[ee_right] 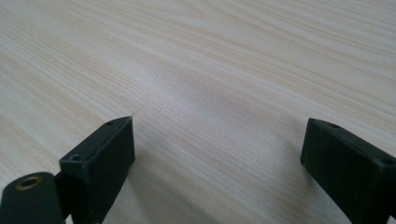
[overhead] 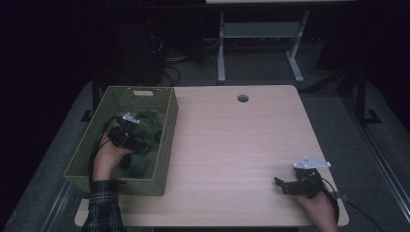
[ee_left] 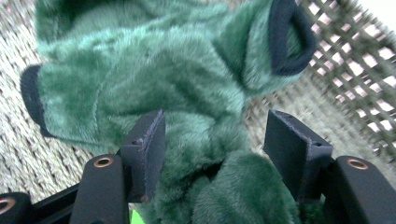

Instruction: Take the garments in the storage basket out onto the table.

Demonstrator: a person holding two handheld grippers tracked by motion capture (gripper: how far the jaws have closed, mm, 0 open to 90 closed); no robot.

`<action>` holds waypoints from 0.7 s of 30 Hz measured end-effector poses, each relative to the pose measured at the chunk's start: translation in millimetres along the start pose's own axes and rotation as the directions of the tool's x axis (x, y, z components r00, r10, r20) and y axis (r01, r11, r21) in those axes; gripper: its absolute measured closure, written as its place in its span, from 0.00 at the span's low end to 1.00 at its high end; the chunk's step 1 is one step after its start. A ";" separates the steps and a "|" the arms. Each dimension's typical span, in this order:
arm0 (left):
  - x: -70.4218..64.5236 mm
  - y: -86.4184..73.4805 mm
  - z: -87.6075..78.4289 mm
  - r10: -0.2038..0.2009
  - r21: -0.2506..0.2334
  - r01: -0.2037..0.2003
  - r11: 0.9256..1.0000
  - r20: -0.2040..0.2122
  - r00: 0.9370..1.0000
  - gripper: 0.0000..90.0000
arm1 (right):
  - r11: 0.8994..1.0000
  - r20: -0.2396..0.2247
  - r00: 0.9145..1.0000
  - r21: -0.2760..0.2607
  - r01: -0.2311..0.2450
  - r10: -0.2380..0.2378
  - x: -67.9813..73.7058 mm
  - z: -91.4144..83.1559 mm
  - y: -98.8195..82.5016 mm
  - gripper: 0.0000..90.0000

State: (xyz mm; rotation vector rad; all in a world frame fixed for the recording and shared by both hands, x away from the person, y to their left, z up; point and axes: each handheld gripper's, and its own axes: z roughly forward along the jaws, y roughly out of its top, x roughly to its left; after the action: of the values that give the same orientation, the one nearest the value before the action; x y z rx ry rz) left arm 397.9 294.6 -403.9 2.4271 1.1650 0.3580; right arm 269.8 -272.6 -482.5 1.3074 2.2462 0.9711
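Standing on grey floor: pale wooden table (overhead: 232, 145).

Counter (overhead: 232, 145): light wood grain, round cable hole (overhead: 242, 98) near the far edge, right of centre. Behind it, a white desk frame (overhead: 261, 43) stands on the grey floor (overhead: 333, 125), two legs with flat feet and a crossbar between them. Loose dark cables (overhead: 169, 63) lie on the floor left of that frame. Dark metal stand (overhead: 360, 96) at far right, beside the counter. Background mostly too dark to read.
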 end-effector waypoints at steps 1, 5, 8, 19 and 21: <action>-0.4 -0.3 1.8 -0.009 0.003 0.009 1.000 -0.002 1.000 0.41 | 1.000 0.000 1.000 0.000 0.001 -0.001 -0.1 0.0 0.0 0.11; 1.5 -0.8 6.5 -0.010 0.033 0.010 0.999 -0.013 1.000 0.40 | 1.000 0.000 1.000 -0.001 0.001 -0.001 -0.1 0.0 0.0 0.10; 0.9 -1.2 10.8 -0.035 0.042 0.035 0.998 -0.005 0.999 0.40 | 1.000 0.000 1.000 -0.001 0.001 -0.001 0.0 0.0 0.0 0.11; 2.0 -1.5 16.6 -0.103 0.122 0.097 0.988 0.037 0.994 0.64 | 1.000 0.000 1.000 0.000 0.001 -0.001 0.0 0.0 0.0 0.11; 1.9 -1.3 16.0 -0.120 0.133 0.112 0.985 0.050 0.992 0.77 | 1.000 0.000 1.000 0.000 0.001 -0.001 0.0 0.0 0.0 0.10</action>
State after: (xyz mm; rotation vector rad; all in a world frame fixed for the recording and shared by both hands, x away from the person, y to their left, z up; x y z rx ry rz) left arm 404.6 292.7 -418.5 2.4472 1.3350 0.1804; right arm 269.8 -272.6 -482.5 1.3066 2.2459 0.9709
